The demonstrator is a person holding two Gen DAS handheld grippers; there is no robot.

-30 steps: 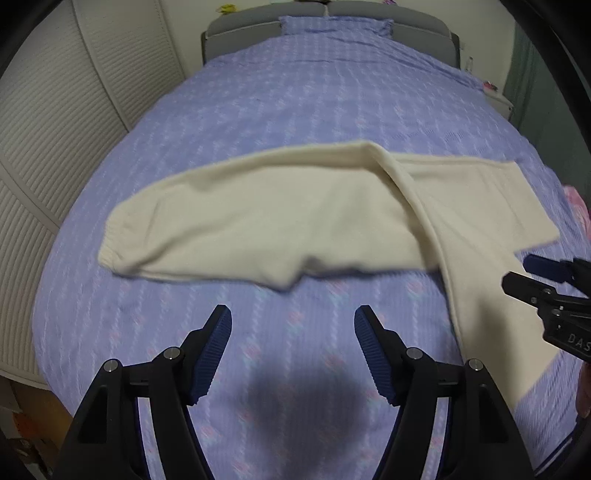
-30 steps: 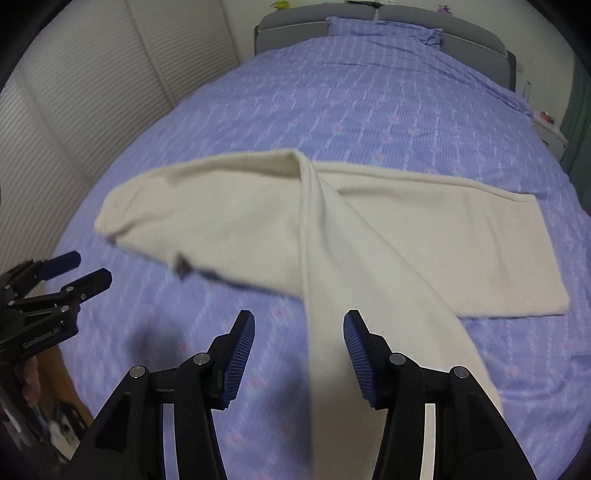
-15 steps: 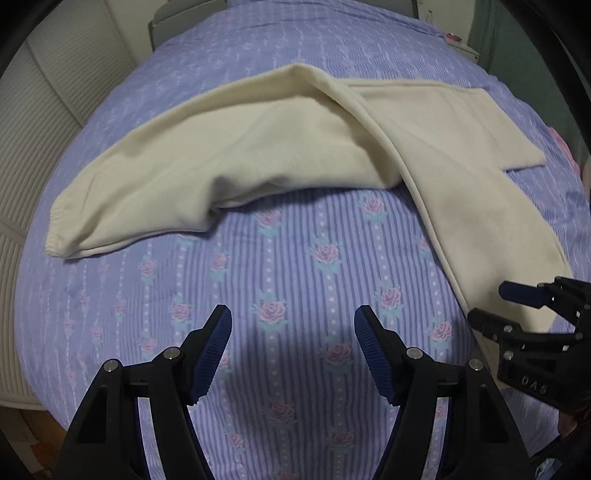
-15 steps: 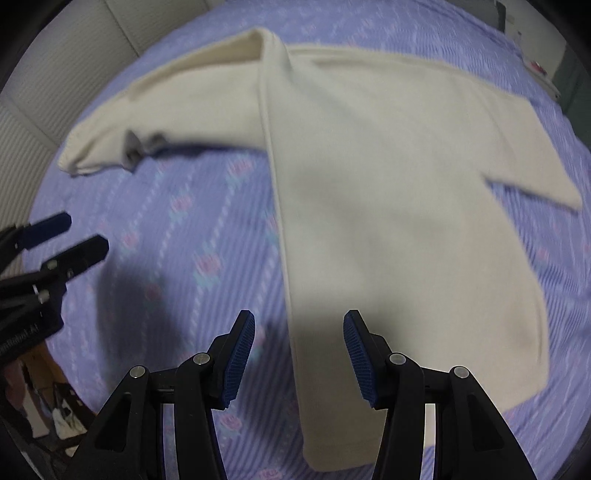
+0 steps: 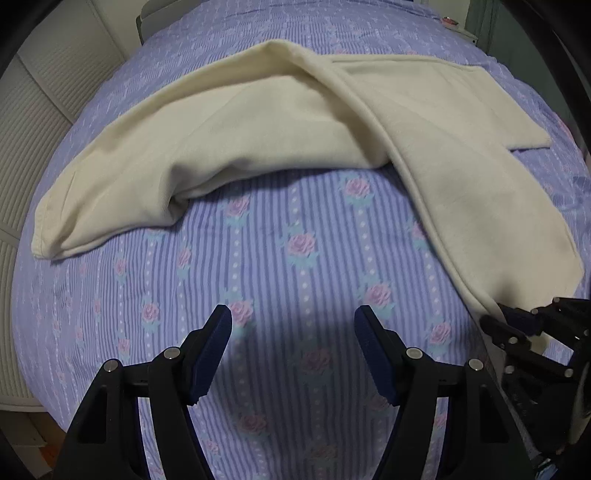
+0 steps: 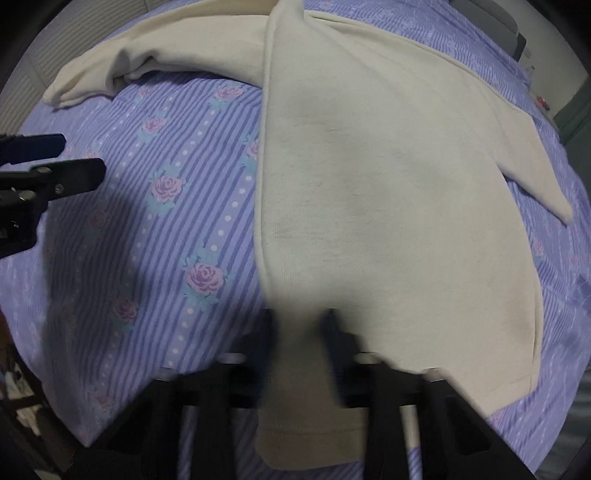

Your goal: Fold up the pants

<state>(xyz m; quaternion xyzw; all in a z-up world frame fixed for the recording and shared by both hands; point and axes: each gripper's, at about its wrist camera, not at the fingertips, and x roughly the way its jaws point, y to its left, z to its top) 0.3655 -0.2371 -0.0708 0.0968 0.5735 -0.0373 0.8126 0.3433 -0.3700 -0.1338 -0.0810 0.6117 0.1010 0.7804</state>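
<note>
Cream pants lie spread on the bed, one leg stretching left and the other running toward the near right. My left gripper is open over bare sheet, short of the left leg, with nothing between its fingers. My right gripper is shut on the left edge of the near leg, close to its cuff; the jaws are blurred and cloth bunches between them. In the left wrist view the right gripper sits at that leg's end. The left gripper shows at the left edge of the right wrist view.
A purple striped bedsheet with rose prints covers the whole bed. White slatted wardrobe doors stand close along the left side. A grey headboard and a small bedside stand are at the far end.
Both grippers have come down closer to the bed. The right gripper's jaws, open a moment ago over the near leg, have shut on its edge. The left gripper's jaws stay open.
</note>
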